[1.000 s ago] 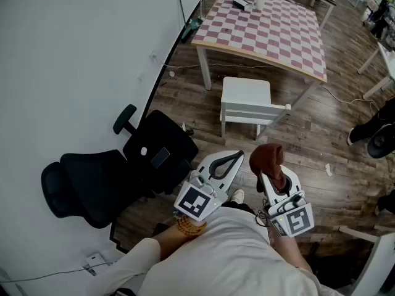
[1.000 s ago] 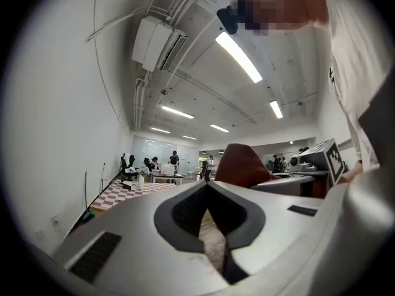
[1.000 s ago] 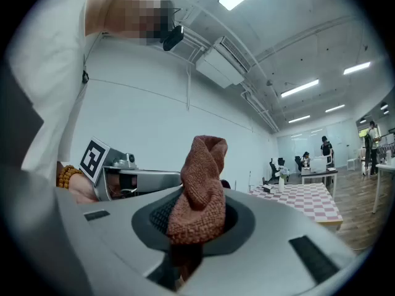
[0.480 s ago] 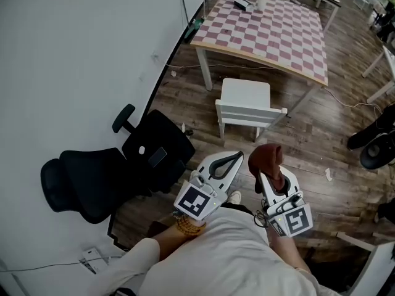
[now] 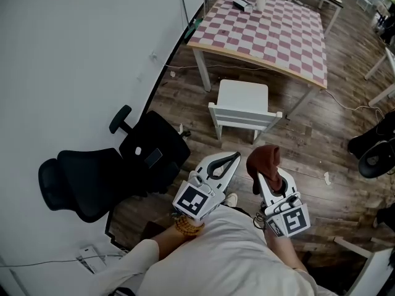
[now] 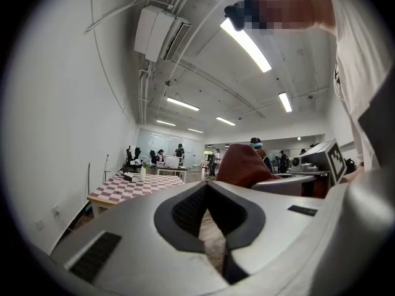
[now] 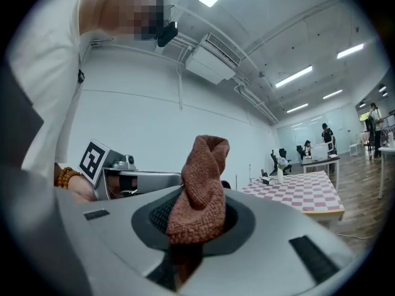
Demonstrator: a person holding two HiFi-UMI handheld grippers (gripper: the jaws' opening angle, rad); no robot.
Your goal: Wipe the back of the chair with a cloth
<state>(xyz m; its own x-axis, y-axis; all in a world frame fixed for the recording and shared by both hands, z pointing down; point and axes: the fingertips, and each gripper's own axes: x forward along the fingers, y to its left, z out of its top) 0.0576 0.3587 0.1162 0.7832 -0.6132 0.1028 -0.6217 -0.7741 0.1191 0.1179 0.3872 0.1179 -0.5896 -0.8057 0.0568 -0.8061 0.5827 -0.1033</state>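
A black office chair (image 5: 111,168) lies tipped near the white wall at the left of the head view, its back (image 5: 154,150) facing up. My right gripper (image 5: 264,168) is shut on a rust-brown cloth (image 5: 264,159), which stands bunched above the jaws (image 7: 200,187). My left gripper (image 5: 231,159) is shut with nothing in it (image 6: 207,190). Both grippers are held side by side in front of my body, to the right of the chair and apart from it.
A white chair (image 5: 244,106) stands just ahead of the grippers, beside a pink-and-white checkered table (image 5: 265,26). The white wall (image 5: 74,54) runs along the left. A black shoe (image 5: 370,159) and cables lie on the wooden floor at the right.
Both grippers have kept their place in front of me while the view shifted: the white chair, table and black chair have slid slightly left and nearer in the head view.
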